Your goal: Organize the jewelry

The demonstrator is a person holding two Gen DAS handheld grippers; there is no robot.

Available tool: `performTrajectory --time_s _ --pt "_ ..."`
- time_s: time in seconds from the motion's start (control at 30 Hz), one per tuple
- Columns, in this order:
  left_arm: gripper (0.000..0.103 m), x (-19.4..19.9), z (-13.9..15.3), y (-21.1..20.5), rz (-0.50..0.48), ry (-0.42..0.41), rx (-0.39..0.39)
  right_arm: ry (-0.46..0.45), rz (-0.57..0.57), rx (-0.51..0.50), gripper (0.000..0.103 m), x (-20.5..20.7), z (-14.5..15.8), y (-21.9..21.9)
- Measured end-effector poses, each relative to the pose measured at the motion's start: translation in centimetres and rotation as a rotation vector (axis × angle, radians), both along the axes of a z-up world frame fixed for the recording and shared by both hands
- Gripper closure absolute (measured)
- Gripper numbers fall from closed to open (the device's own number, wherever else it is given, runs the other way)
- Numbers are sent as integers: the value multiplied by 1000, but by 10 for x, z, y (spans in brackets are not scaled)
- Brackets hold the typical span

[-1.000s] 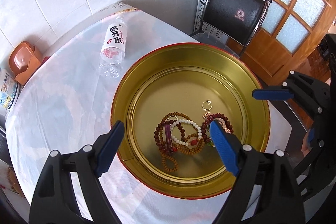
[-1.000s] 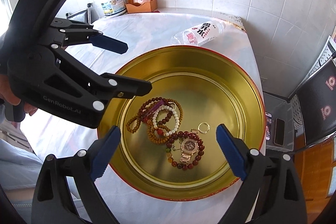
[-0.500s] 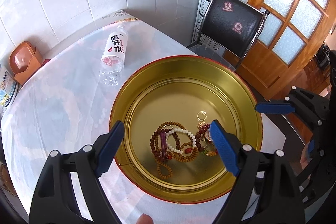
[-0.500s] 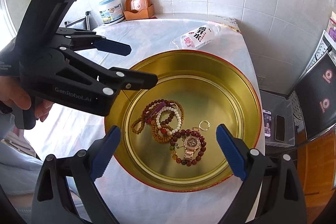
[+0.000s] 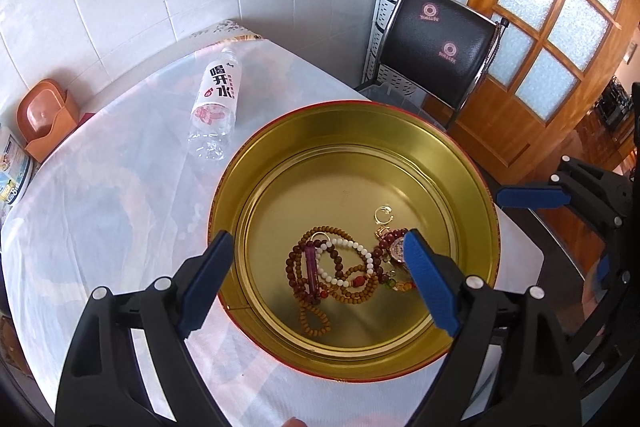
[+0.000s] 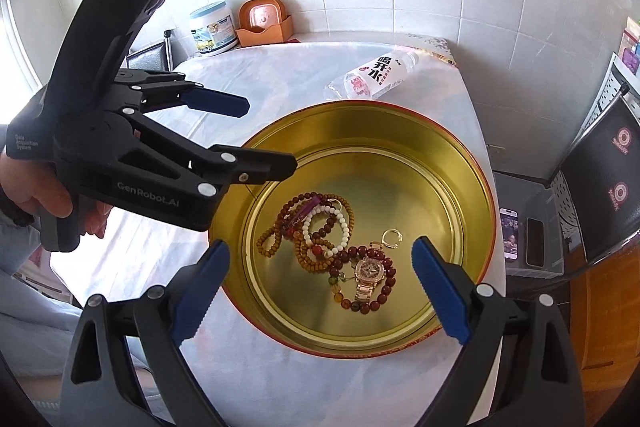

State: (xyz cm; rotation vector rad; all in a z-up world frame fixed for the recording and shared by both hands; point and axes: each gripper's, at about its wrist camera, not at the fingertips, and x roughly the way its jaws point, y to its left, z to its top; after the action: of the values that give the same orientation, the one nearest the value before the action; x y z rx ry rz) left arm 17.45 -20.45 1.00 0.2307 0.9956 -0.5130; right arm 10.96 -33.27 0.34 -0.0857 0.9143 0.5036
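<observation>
While both tools are hovering over a gold tin (image 5: 472, 167) on the white-covered surface (image 5: 100, 207), the jewelry is lying tangled on the tin's floor.

Spreading wide and opening further, the left tool (image 5: 316, 269) is gripping nothing; the bead bracelets (image 5: 340, 267) are lying below the gap between its blue pads, untouched. Likewise gaping wide with nothing held, the right tool (image 6: 320, 277) is hanging over the near side of the tin, above a rose-gold watch (image 6: 370, 273) ringed by dark red beads, with a small ring (image 6: 391, 238) just beyond it. Brown, white and purple bracelets are sitting left of the watch in the right wrist view. At the far side of the tin, a plastic water bottle (image 5: 216, 99) is lying on its side. A hand (image 6: 48, 195) is holding the left tool's grip.
</observation>
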Motion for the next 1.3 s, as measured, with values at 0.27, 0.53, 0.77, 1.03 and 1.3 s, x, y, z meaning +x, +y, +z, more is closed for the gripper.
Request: performTrajectory --time_s 0.27,0.53,0.77,1.03,1.3 --pt "19 -2 0 3 17 10 0 -3 9 -9 10 0 -1 2" --pt "19 -3 -2 3 17 19 1 -4 11 -9 10 0 0 2" --pt "19 -4 -1 2 18 18 3 -6 12 -10 10 -1 0 3" --pt "19 -6 -1 2 14 15 5 -6 14 -9 10 -1 1 3" --pt "19 -7 0 2 14 15 5 -7 14 -8 10 -2 1 2"
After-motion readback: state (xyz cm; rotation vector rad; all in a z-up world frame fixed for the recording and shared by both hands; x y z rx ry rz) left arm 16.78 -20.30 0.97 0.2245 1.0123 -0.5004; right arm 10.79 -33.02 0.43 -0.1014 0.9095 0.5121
